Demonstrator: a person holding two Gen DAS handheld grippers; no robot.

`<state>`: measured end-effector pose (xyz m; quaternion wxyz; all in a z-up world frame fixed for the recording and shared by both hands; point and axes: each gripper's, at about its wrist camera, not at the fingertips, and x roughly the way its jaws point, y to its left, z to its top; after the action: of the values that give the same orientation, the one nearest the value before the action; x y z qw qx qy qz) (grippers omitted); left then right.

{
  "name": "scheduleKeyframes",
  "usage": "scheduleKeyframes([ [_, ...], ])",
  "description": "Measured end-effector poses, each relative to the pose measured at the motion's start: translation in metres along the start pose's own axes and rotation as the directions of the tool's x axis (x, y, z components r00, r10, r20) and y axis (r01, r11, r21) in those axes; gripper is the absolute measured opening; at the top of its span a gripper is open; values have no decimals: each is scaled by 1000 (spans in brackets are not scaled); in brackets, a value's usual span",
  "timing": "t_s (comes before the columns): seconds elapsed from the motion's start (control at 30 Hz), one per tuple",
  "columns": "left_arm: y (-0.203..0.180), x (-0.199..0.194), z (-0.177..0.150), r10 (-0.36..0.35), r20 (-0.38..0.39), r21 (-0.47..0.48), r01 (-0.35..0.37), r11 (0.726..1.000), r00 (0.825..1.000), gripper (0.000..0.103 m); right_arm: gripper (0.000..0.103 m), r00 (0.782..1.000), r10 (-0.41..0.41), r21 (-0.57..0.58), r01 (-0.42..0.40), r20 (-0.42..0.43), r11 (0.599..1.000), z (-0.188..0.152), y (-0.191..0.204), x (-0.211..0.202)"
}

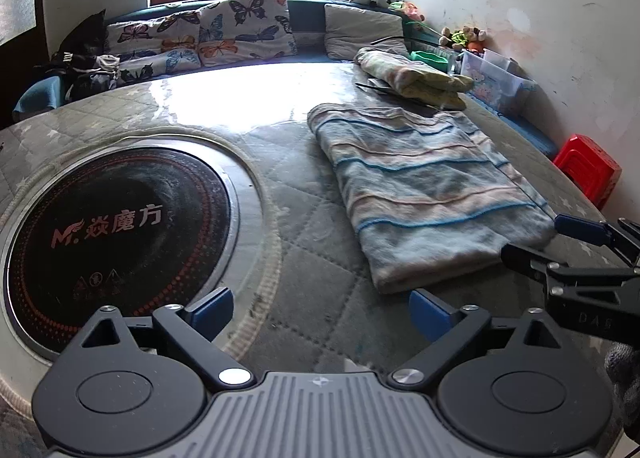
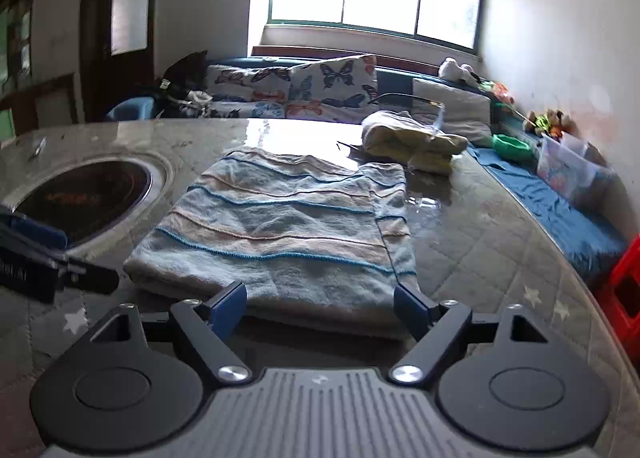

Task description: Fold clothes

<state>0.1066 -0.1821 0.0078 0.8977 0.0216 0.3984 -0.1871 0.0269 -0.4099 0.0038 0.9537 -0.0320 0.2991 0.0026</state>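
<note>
Your left gripper (image 1: 320,308) hovers with fingers spread wide and nothing between them, low over the desk (image 1: 304,266), between the round cooktop (image 1: 116,234) on the left and the folded striped garment (image 1: 424,194) on the right. Your right gripper (image 2: 320,304) is also spread wide and empty, just at the garment's near edge. A second folded yellowish cloth (image 2: 412,138) lies farther away, beyond the striped one.
</note>
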Motion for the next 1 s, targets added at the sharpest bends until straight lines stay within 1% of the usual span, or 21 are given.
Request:
scheduleKeyframes([
  [0.1, -5, -3, -3, -3, -1, 10, 3, 1000, 1000, 100, 89, 1000, -7, 35, 8, -3, 999, -3, -1, -5],
  [0.17, -8, -6, -6, -4, 0, 18, 4, 1000, 1000, 102, 89, 1000, -13, 54, 14, -9, 998, -5, -2, -7],
  [0.2, -10, -7, -7, -5, 2, 22, 5, 1000, 1000, 103, 92, 1000, -16, 62, 16, -13, 998, -7, -2, -8],
  [0.27, -12, -9, -9, -6, 4, 30, 5, 1000, 1000, 103, 97, 1000, -19, 77, 21, -22, 997, -10, -2, -8],
  [0.37, -14, -13, -13, -6, 3, 34, 6, 999, 1000, 103, 99, 999, -21, 85, 24, -28, 996, -13, 0, -11],
  [0.43, -16, -15, -15, -5, 3, 38, 5, 999, 1000, 103, 103, 999, -30, 83, 33, -30, 996, -15, 2, -13],
  [0.73, -22, -28, -27, 0, 17, 56, -1, 998, 1000, 103, 103, 999, -48, 103, 50, -26, 993, -21, 9, -26],
  [1.0, -23, -40, -37, 7, 37, 52, -9, 999, 999, 103, 103, 997, -65, 112, 68, -33, 991, -29, 17, -37],
])
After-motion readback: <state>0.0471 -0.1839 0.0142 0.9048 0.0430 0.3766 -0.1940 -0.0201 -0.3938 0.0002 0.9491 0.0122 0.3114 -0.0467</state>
